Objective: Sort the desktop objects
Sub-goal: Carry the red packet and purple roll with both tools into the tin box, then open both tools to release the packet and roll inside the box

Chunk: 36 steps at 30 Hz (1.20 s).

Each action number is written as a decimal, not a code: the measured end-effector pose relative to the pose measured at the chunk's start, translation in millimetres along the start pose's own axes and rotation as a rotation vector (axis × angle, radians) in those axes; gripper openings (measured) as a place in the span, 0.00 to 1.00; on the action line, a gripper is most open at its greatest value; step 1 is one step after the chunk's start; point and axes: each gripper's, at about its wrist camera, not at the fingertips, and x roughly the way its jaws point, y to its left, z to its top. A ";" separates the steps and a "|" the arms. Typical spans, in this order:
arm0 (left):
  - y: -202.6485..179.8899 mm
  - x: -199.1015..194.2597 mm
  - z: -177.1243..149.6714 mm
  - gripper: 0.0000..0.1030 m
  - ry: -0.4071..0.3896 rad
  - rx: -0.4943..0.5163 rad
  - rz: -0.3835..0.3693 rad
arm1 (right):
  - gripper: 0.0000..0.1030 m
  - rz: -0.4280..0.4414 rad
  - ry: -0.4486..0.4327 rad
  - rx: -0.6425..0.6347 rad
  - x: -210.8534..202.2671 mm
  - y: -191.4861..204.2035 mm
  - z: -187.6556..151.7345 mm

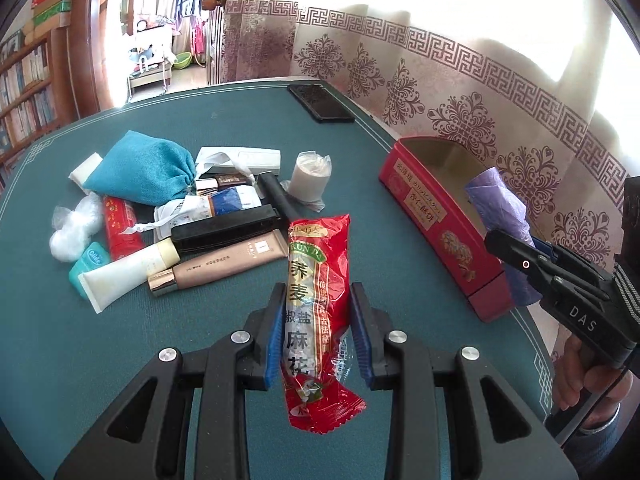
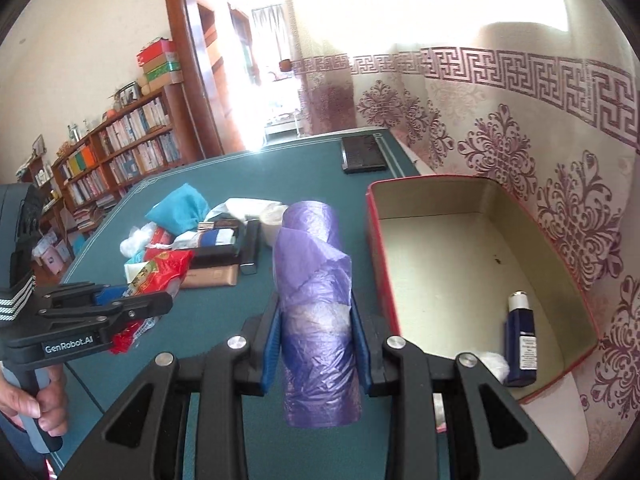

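Left wrist view: left gripper is pinching the red snack packet, right gripper is clamping the purple bag roll. Right of it, the red box is holding a blue bottle; the pile ahead is waiting.

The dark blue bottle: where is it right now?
In the right wrist view, the dark blue bottle lies inside the red box, at its near right corner, beside a white wad.
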 end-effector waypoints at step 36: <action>-162.7 68.1 62.6 0.32 0.025 0.158 -0.247 | 0.35 -0.270 -0.004 0.246 -4.5 -126.2 -11.0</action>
